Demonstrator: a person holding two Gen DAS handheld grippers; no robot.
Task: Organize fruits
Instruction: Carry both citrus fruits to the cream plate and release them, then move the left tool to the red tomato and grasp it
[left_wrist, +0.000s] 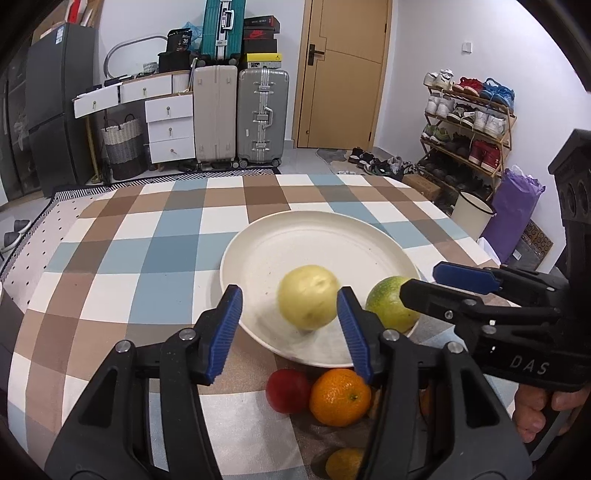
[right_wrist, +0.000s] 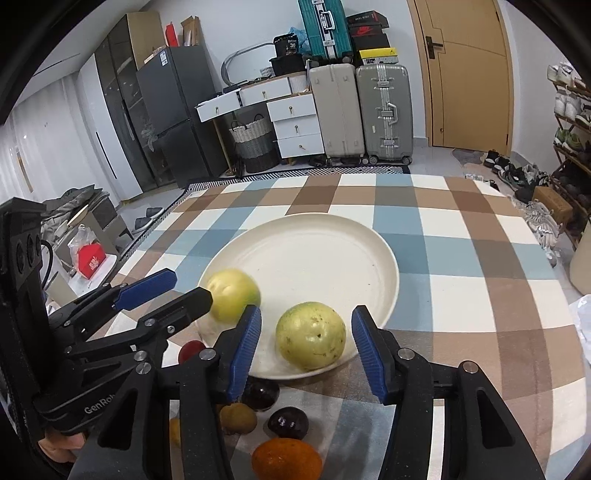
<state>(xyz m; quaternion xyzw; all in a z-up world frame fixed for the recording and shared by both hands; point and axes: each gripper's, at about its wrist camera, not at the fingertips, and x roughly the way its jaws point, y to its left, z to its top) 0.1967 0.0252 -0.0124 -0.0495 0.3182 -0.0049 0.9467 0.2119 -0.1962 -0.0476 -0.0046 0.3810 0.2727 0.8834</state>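
On the checked worktop (left_wrist: 122, 240), the left tool (left_wrist: 290, 326) stands spread around a yellow fruit (left_wrist: 308, 297) (blurred) on the white plate (left_wrist: 314, 236). Beside it, the right tool (right_wrist: 306, 349) is spread around a greenish fruit (right_wrist: 310, 336) near the plate's front rim, pads clear.

My left wrist camera sits just behind the left gripper (left_wrist: 290, 325), looking forward and steeply down along its fingers, close over the near rim of the white plate (left_wrist: 317, 229). My right wrist camera does the same behind the right gripper (right_wrist: 306, 345), set beside it and facing the same way. Both views share the plate, the checked tablecloth (right_wrist: 461, 258), each other's gripper, and the far door (left_wrist: 343, 74). Edges are warped, so I think the two cameras sit level.
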